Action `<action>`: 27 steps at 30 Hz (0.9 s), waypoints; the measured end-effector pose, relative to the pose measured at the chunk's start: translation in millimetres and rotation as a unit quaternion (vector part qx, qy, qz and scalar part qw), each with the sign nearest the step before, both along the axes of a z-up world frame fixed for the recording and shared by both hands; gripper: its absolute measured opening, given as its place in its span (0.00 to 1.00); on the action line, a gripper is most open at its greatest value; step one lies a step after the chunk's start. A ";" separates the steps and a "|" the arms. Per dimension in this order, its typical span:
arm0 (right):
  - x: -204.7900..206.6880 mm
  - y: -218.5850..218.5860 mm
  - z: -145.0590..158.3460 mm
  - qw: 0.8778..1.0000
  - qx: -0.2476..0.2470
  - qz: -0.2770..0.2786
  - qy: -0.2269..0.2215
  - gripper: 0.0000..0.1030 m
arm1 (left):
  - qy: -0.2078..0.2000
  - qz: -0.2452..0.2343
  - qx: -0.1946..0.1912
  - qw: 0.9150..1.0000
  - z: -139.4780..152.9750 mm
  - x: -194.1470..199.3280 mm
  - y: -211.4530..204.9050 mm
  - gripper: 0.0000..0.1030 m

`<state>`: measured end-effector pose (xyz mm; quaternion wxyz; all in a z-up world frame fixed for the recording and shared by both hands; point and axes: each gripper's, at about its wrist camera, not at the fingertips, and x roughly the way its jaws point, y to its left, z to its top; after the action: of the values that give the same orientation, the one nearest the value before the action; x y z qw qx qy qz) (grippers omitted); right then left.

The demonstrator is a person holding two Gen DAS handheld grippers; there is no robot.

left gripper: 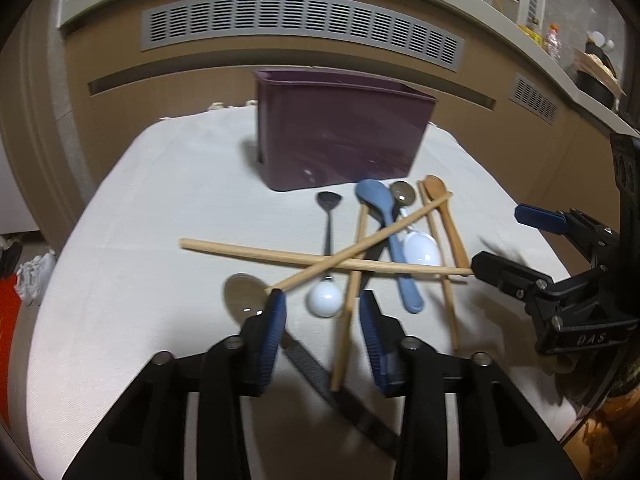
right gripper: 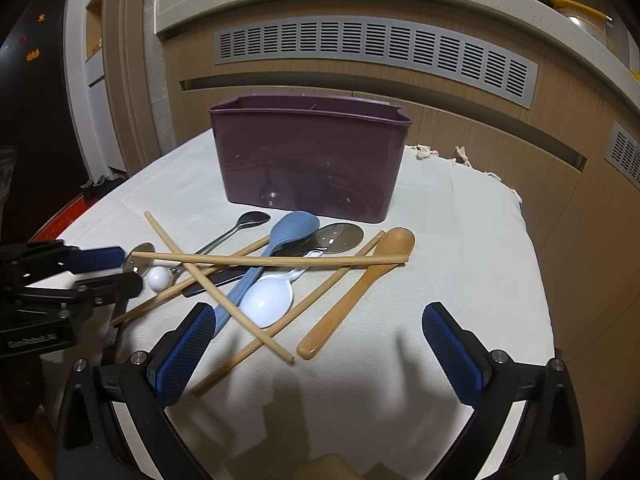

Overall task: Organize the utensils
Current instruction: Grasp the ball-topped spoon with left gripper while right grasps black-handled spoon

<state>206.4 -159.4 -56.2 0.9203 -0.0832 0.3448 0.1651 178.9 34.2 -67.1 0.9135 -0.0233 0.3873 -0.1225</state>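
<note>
Purple caddy (right gripper: 308, 160) stands upright at the back of a table w/ white cloth (right gripper: 460, 240). In front of it, a jumbled pile: wooden chopsticks (right gripper: 268, 259) crossing each other, blue spoon (right gripper: 280, 240), white spoon (right gripper: 266, 300), wooden spoon (right gripper: 360, 288), metal spoon (right gripper: 240, 226). Left gripper (left gripper: 323, 312) low over the pile's near edge, jaws partly apart, a chopstick (left gripper: 344, 332) & a dark flat handle (left gripper: 312, 368) lying between them, pads not pressing either. Right gripper (right gripper: 320, 344) spread wide near the wooden spoon, gripping nothing.
</note>
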 end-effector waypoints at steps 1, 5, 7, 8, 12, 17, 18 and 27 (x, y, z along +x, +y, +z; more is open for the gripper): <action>-1.2 0.6 -0.4 1.000 -0.001 0.002 0.000 1.00 | 0.004 -0.002 0.001 1.000 -0.9 1.9 -2.4 0.31; -7.2 0.9 -1.9 1.000 -0.002 0.004 -0.003 1.00 | 0.020 0.003 0.017 1.000 -7.3 12.0 -10.0 0.30; -9.4 -0.5 -2.9 1.000 -0.001 0.003 -0.004 1.00 | 0.029 0.007 0.019 0.999 -10.2 16.8 -9.8 0.30; -9.9 -1.4 -3.6 1.000 0.001 0.002 -0.002 1.00 | 0.033 0.009 0.018 0.999 -11.5 18.6 -9.4 0.30; -11.0 -3.5 -5.1 1.000 0.005 -0.002 -0.002 1.00 | 0.051 0.010 0.015 0.999 -16.7 26.0 -9.7 0.30; -14.4 -0.1 -2.3 1.000 0.002 0.000 -0.005 1.00 | 0.042 0.022 0.010 0.999 -14.2 31.7 -7.4 0.28; -15.7 1.1 -1.6 1.000 0.002 0.000 -0.008 1.00 | 0.037 0.026 0.009 0.999 -13.0 31.4 -5.3 0.28; -23.8 28.5 6.4 0.999 -0.011 0.044 -0.006 1.00 | -0.013 0.054 0.002 0.998 10.0 15.8 21.2 0.22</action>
<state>182.6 -131.0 -49.8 0.9133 -0.1093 0.3367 0.2015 194.7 55.4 -57.0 0.9237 -0.0405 0.3742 -0.0722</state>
